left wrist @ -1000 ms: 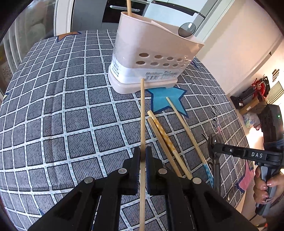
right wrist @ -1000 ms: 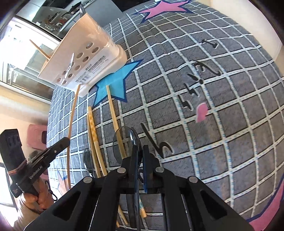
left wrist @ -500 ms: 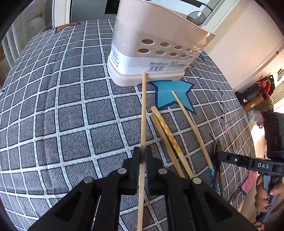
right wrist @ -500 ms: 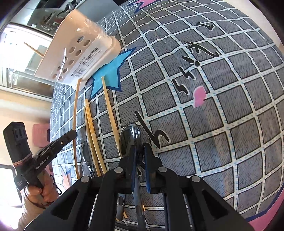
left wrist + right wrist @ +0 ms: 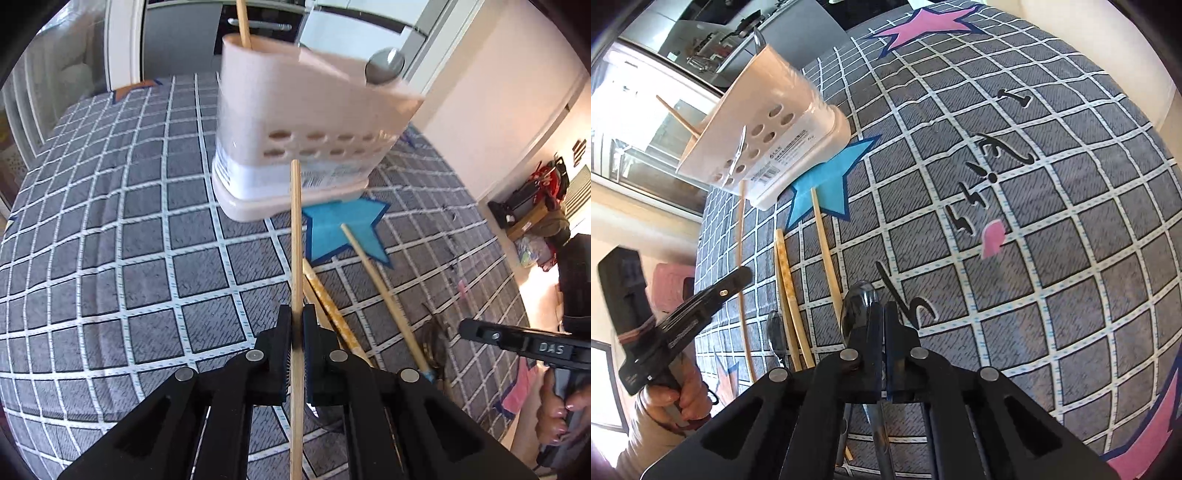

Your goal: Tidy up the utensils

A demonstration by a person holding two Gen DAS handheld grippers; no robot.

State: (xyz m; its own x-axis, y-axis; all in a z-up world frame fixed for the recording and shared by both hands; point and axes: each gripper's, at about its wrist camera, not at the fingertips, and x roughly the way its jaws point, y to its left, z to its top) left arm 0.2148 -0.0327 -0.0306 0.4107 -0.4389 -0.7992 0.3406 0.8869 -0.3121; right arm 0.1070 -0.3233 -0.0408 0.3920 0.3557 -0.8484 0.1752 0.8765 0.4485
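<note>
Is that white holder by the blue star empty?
No. The white holder already has a wooden stick and a metal spoon poking above its rim.

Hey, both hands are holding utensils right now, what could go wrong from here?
1. The left tool grips the long chopstick near its back half, so the far tip could swing and knock the caddy.
2. The right tool pinches the spoon by its thin handle near the bowl; it might twist or slip.
3. Three chopsticks and another spoon lie close beside both tools and could get bumped.
</note>
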